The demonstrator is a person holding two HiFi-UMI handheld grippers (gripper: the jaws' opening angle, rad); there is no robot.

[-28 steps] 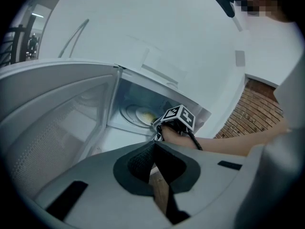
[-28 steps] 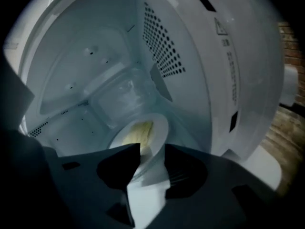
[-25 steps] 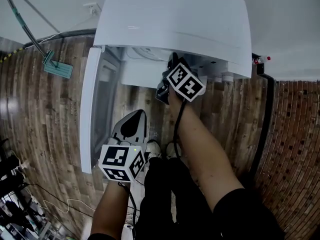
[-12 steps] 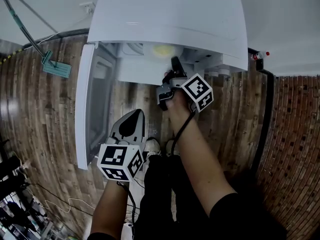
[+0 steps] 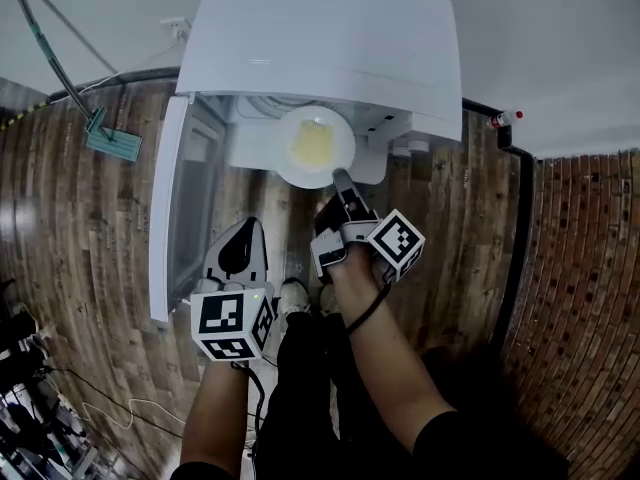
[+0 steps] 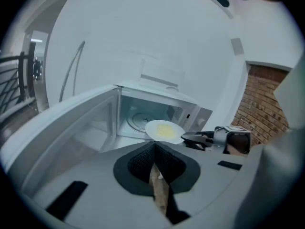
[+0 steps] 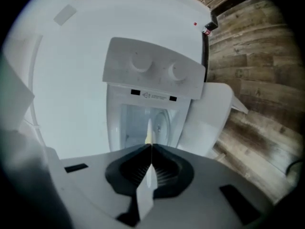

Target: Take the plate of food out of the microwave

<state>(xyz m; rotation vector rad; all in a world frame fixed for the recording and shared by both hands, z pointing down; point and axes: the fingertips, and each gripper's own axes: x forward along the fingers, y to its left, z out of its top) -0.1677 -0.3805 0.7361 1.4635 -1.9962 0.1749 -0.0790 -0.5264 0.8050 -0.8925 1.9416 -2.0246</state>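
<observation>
The white microwave stands with its door swung open to the left. A white plate of yellow food hangs level just outside the cavity, in front of the opening. My right gripper is shut on the plate's near rim. In the right gripper view the plate shows edge-on between the closed jaws of that gripper, with the cavity behind it. My left gripper stays lower left near the door, shut and holding nothing. The left gripper view has the plate in front of the cavity.
A green mop head lies on the wooden floor left of the microwave. A brick wall runs along the right, with a small red-capped bottle near it. Cables lie at the bottom left. The person's legs are below the grippers.
The right gripper was reaching into the cavity, closed on the plate's rim, and has drawn back toward me with the plate, which now hangs outside. The left gripper has barely shifted.
</observation>
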